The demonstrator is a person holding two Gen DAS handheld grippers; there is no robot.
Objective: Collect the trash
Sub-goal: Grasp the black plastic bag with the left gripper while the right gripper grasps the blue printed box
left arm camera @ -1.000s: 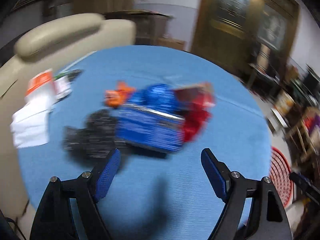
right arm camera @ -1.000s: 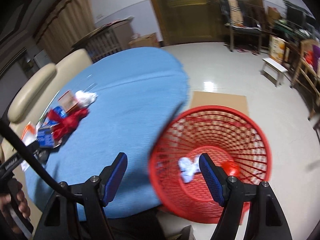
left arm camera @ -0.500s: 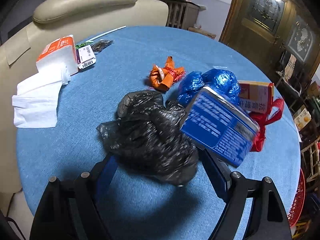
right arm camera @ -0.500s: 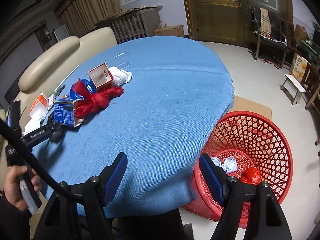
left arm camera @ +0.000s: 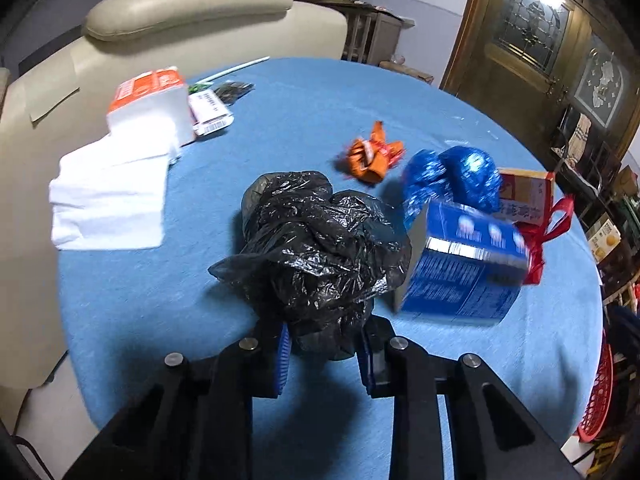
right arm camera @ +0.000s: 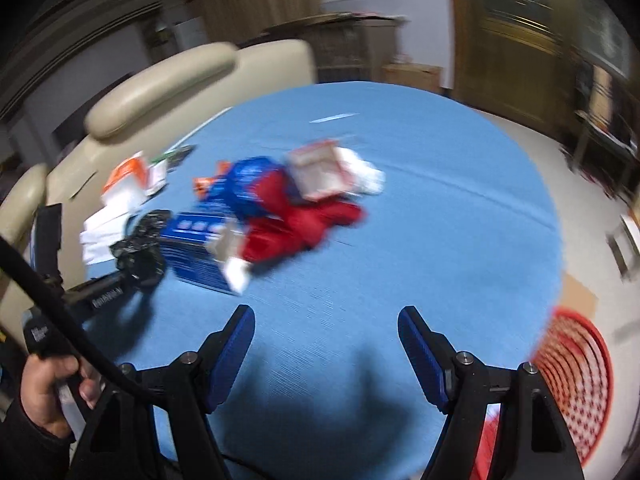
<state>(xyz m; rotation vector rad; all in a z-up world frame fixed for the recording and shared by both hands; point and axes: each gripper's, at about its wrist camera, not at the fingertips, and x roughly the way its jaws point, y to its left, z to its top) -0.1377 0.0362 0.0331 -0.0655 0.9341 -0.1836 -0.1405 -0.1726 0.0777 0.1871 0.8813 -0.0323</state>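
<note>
A crumpled black plastic bag (left arm camera: 320, 248) lies on the blue round table (left arm camera: 280, 108), and my left gripper (left arm camera: 323, 352) is shut on its near end. The same bag (right arm camera: 140, 248) shows at the left of the right wrist view, clamped by the left gripper (right arm camera: 138, 274). To its right sit a blue box (left arm camera: 460, 272), a blue foil wrapper (left arm camera: 452, 176), an orange wrapper (left arm camera: 372, 156), a red bag (right arm camera: 304, 224) and a small red-and-white carton (right arm camera: 320, 176). My right gripper (right arm camera: 326, 344) hangs open over bare cloth, nothing between its fingers.
A red mesh basket (right arm camera: 572, 384) stands on the floor at the table's right edge. White tissues (left arm camera: 108, 196) and an orange tissue pack (left arm camera: 152, 96) lie at the left. A beige chair (left arm camera: 180, 12) backs the table. A person's hand (right arm camera: 48, 384) grips the left tool.
My left gripper closed on the black bag after coming down over it. The right gripper swung left from above the red basket to over the table.
</note>
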